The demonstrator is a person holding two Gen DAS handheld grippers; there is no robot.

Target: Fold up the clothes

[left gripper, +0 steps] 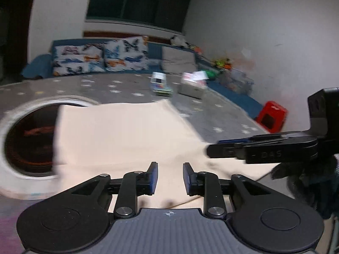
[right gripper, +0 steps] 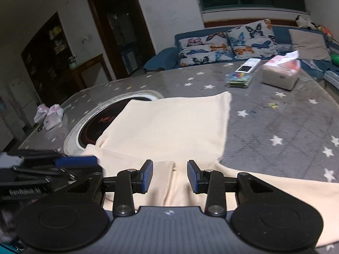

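Note:
A cream garment (left gripper: 127, 135) lies flat on the grey star-patterned table (left gripper: 222, 114), partly folded, with a folded flap near me. It also shows in the right wrist view (right gripper: 169, 127). My left gripper (left gripper: 170, 178) is open and empty just above the garment's near edge. My right gripper (right gripper: 170, 176) is open and empty over a crease in the cloth near the front. The right gripper shows side-on in the left wrist view (left gripper: 214, 151) at the garment's right edge. The left gripper shows in the right wrist view (right gripper: 93, 161) at the garment's left edge.
A round inset cooktop (right gripper: 95, 124) sits in the table under the garment's far left part. A tissue box (right gripper: 279, 74), a remote and stacked packets (right gripper: 241, 74) lie at the far side. Small white packets (right gripper: 49, 114) lie at the left. A sofa with butterfly pillows (right gripper: 228, 42) stands behind. A red stool (left gripper: 272, 116) stands at the right.

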